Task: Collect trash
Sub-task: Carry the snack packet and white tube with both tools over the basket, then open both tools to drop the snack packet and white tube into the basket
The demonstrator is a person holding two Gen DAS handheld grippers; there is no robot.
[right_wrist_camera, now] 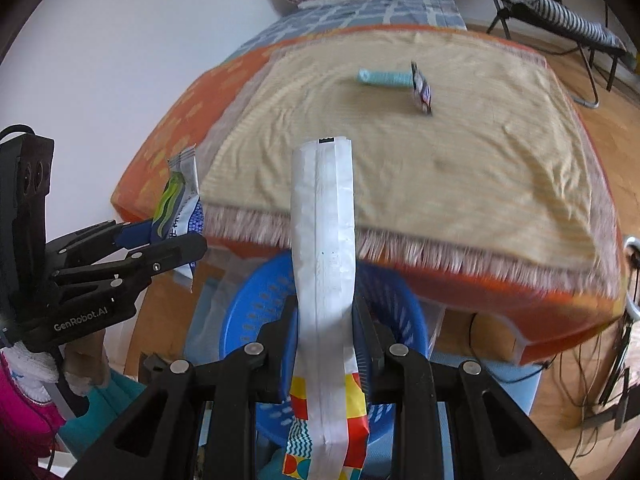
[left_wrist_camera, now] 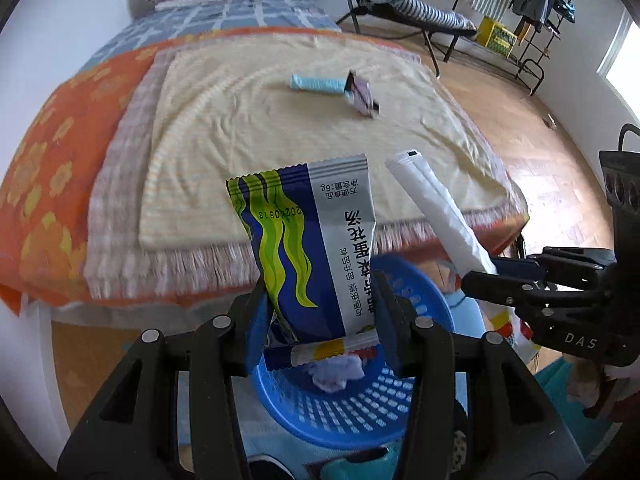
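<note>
Where fringe hangs, yellow blanket (left_wrist_camera: 280,120) over orange bedspread (left_wrist_camera: 52,168), wooden floor (left_wrist_camera: 540,168) beyond.

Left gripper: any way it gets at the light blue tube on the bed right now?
Probably not as things stand. The left gripper is shut on the blue-green snack packet over the blue basket. The light blue tube lies unobstructed, far across the bed; drop the packet first.

Blue-green seaweed packet (left_wrist_camera: 308,248) and white wrapper (right_wrist_camera: 326,248), upright above blue basket (left_wrist_camera: 360,412)
</note>
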